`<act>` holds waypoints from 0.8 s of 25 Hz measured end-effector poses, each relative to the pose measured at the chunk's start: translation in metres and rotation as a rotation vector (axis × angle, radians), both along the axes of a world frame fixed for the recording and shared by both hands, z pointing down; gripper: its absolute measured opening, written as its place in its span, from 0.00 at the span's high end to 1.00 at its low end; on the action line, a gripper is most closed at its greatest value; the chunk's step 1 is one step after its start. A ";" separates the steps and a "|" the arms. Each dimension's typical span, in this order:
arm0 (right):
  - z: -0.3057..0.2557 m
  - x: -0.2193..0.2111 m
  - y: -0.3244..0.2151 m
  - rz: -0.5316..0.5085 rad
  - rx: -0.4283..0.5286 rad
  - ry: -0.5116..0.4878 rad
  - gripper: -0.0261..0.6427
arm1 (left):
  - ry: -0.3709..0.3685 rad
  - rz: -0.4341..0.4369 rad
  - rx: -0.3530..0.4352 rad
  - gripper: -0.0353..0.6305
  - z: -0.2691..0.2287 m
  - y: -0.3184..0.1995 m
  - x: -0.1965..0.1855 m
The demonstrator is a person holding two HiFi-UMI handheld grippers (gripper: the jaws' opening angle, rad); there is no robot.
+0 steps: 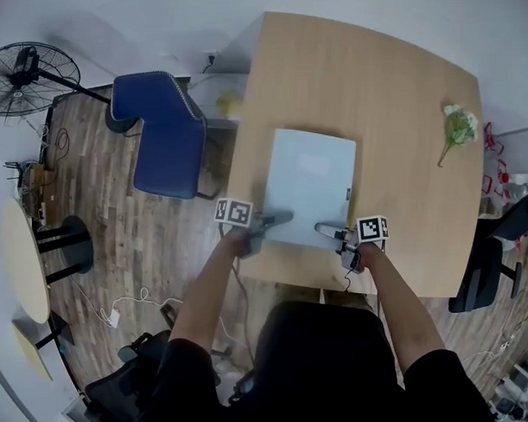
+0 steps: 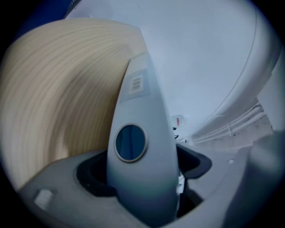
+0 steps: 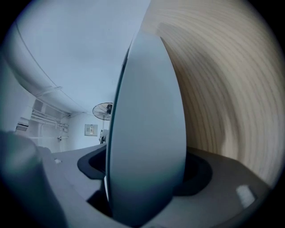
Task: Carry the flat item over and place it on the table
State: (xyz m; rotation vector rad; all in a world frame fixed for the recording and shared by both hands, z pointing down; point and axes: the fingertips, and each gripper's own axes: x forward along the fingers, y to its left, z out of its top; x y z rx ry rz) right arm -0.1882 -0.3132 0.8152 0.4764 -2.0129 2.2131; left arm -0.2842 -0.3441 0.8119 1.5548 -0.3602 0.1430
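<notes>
A pale blue flat board (image 1: 310,186) lies on the light wooden table (image 1: 372,88), its near edge close to the table's front edge. My left gripper (image 1: 277,219) is at the board's near left corner and my right gripper (image 1: 328,227) at its near right corner. In the left gripper view the board (image 2: 142,98), with a round hole in it, stands edge-on between the jaws of the left gripper (image 2: 142,178), with dark gaps on both sides. The right gripper view shows the same: the board (image 3: 147,133) between the spread jaws of the right gripper (image 3: 147,182). Both grippers are open.
A bunch of flowers (image 1: 460,126) lies at the table's far right. A blue chair (image 1: 167,133) stands left of the table and a black chair (image 1: 487,265) at its right. A floor fan (image 1: 31,72), a round side table (image 1: 20,258) and cables are on the wooden floor at the left.
</notes>
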 end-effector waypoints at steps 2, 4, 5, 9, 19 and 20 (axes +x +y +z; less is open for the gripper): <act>0.000 0.002 -0.003 0.008 0.004 0.031 0.37 | -0.017 -0.012 0.011 0.33 0.001 -0.003 0.000; 0.000 0.003 -0.004 0.010 0.005 0.060 0.35 | -0.028 -0.022 0.011 0.33 0.001 -0.004 -0.001; 0.000 0.003 -0.004 0.011 0.005 0.074 0.34 | -0.035 -0.025 0.009 0.33 0.001 -0.003 -0.001; 0.000 0.011 -0.004 0.026 0.012 0.145 0.32 | -0.096 -0.032 0.011 0.32 0.000 -0.003 0.000; -0.001 0.027 0.001 0.012 0.045 0.276 0.28 | -0.355 -0.053 0.069 0.24 0.004 0.001 -0.006; -0.001 0.028 0.001 0.012 0.050 0.281 0.28 | -0.375 -0.059 0.079 0.23 0.004 0.001 -0.008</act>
